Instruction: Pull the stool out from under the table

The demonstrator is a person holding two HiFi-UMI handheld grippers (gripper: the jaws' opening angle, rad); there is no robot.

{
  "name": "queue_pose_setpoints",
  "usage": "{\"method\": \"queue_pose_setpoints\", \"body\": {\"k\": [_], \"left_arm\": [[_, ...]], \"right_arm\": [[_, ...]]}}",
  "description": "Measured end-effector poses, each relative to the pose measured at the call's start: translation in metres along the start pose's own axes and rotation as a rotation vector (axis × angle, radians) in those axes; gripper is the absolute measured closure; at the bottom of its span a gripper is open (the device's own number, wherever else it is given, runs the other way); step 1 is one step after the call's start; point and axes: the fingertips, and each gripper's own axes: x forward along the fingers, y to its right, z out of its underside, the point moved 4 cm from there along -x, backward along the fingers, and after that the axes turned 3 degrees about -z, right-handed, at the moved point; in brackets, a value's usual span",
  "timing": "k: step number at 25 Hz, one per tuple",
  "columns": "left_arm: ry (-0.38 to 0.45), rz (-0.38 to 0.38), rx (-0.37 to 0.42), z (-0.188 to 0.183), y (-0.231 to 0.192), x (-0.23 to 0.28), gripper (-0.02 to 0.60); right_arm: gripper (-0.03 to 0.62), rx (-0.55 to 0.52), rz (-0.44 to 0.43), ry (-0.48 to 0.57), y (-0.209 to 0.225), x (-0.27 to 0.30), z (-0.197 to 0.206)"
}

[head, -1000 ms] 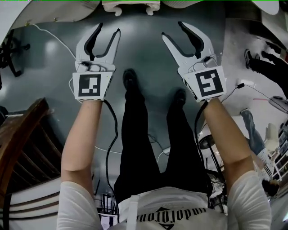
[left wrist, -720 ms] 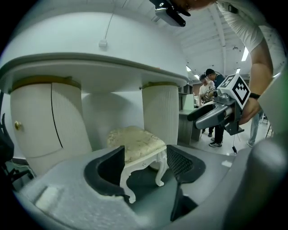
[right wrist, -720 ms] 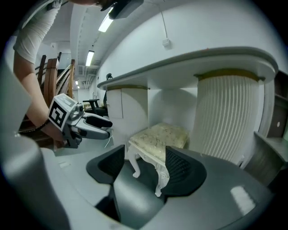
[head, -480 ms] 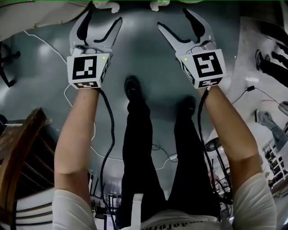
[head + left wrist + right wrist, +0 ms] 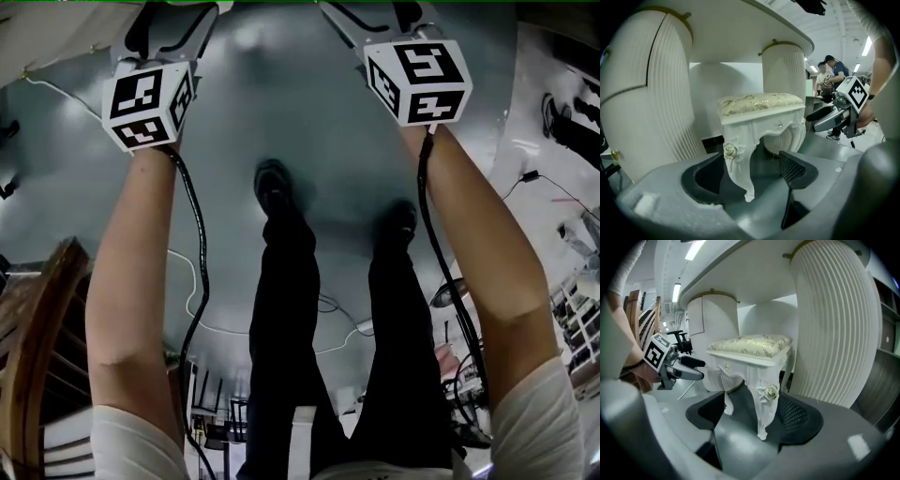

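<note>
Stool [image 5: 757,107]: white, with carved curving legs, a moulded rose at the knee of each front leg and a pale cushion patterned in dull gold. It stands on the glossy grey floor [image 5: 309,112] under the top of the white desk [image 5: 740,33], between the desk's two rounded, ribbed pedestals with gold trim at their heads.

The left gripper [image 5: 750,164] has its jaws apart, and one rose-carved front leg shows in the gap between the dark meshed pads [image 5: 794,168]. The right gripper [image 5: 752,416] also has its jaws apart, with the other front leg in its gap. Whether either leg lies between the pads or just beyond them cannot be told.

From the head view the jaws and the stool are cut off at the upper edge; only the marker cubes [image 5: 145,101] show. Both bare forearms [image 5: 131,272] reach straight forward, level with each other, with black cables trailing down. Black-trousered legs [image 5: 286,319] stand between them.
</note>
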Motion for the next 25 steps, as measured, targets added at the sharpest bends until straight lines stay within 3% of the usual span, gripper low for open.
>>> {"method": "queue_pose_setpoints", "body": {"k": [10, 13, 14, 15, 16, 17, 25], "left_arm": [[-0.056, -0.030, -0.007, 0.004, -0.016, 0.046, 0.195], [-0.077, -0.049, -0.045, 0.013, -0.024, 0.060, 0.198], [-0.083, -0.053, -0.045, 0.015, -0.024, 0.062, 0.210], [-0.088, -0.061, -0.036, 0.016, -0.022, 0.064, 0.277], [-0.090, -0.075, -0.028, 0.018, -0.020, 0.064, 0.282], [-0.089, -0.091, -0.030, 0.020, -0.020, 0.064, 0.340], [-0.059, -0.119, -0.057, 0.028, -0.020, 0.046, 0.347]], "right_arm": [[0.230, 0.061, 0.095, -0.005, 0.029, 0.035, 0.007], [0.242, 0.050, 0.099, -0.026, 0.026, 0.050, 0.014], [0.253, 0.044, 0.112, -0.031, 0.025, 0.053, 0.014], [0.303, 0.043, 0.130, -0.033, 0.026, 0.054, 0.014], [0.353, 0.045, 0.146, -0.031, 0.028, 0.054, 0.015], [0.355, 0.048, 0.154, -0.027, 0.029, 0.053, 0.016], [0.362, 0.032, 0.147, -0.048, 0.017, 0.045, 0.020]]}}
